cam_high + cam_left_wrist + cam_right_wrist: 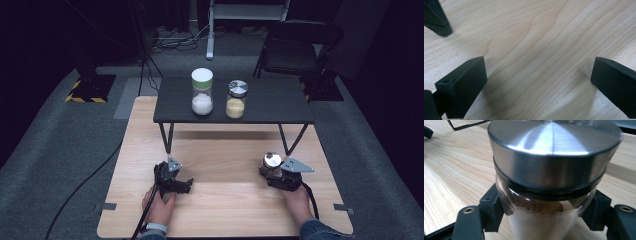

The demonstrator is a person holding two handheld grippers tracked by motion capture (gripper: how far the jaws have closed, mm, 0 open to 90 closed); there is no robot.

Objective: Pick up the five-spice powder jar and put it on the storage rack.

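My right gripper (274,172) stands at the right of the wooden table (225,210), shut on a glass jar (272,161). The jar (551,157) has a brushed steel lid and holds brown powder, and the two black pads (490,210) press on the glass below the lid. At the table's left my left gripper (181,185) rests low over the wood. Its jaws stand wide apart in the left gripper view, my left gripper (537,85) having only bare wood between them.
A low black shelf (270,107) on thin legs stands across the far half of the table. On it are a white-lidded jar of white powder (202,92) and a steel-lidded jar of yellow grains (236,97). One shelf leg (437,20) is near my left gripper.
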